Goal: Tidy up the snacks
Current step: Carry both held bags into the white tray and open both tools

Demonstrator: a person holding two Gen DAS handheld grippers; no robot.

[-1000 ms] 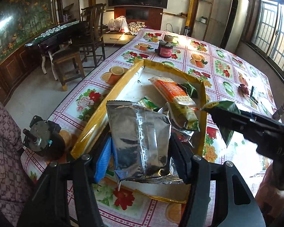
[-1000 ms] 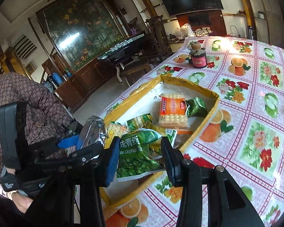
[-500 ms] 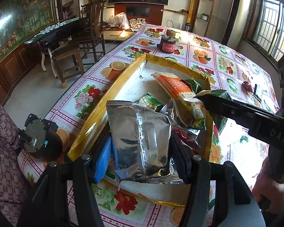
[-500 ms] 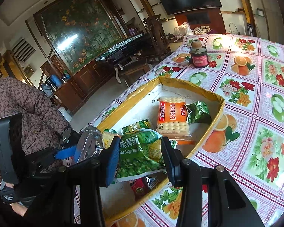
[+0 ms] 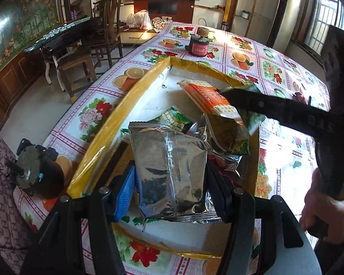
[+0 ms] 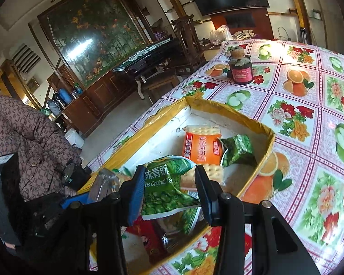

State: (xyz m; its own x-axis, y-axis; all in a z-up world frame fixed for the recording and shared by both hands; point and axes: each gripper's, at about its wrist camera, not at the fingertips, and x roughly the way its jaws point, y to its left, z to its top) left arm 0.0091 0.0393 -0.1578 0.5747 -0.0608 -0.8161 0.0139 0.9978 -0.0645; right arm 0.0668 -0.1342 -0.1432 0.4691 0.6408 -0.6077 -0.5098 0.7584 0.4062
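Note:
A yellow-rimmed white box (image 5: 126, 105) sits on the flowered tablecloth and holds several snack packs. My left gripper (image 5: 172, 178) is shut on a silver foil pack (image 5: 169, 160) held over the box's near end. My right gripper (image 6: 169, 194) is shut on a green pea bag (image 6: 162, 190) and holds it over the box; it shows in the left wrist view (image 5: 252, 105) reaching in from the right. An orange cracker pack (image 6: 201, 149) and a small green pack (image 6: 238, 149) lie at the box's far end.
A dark jar with a cork lid (image 5: 199, 43) stands on the table beyond the box. A dark round motor-like object (image 5: 34, 174) lies at the table's left edge. Chairs and a dark mahjong table (image 5: 68, 36) stand off to the left.
My right gripper has carried the green pea bag further in over the box towards the far end. My left gripper still holds the silver pack in the same place.

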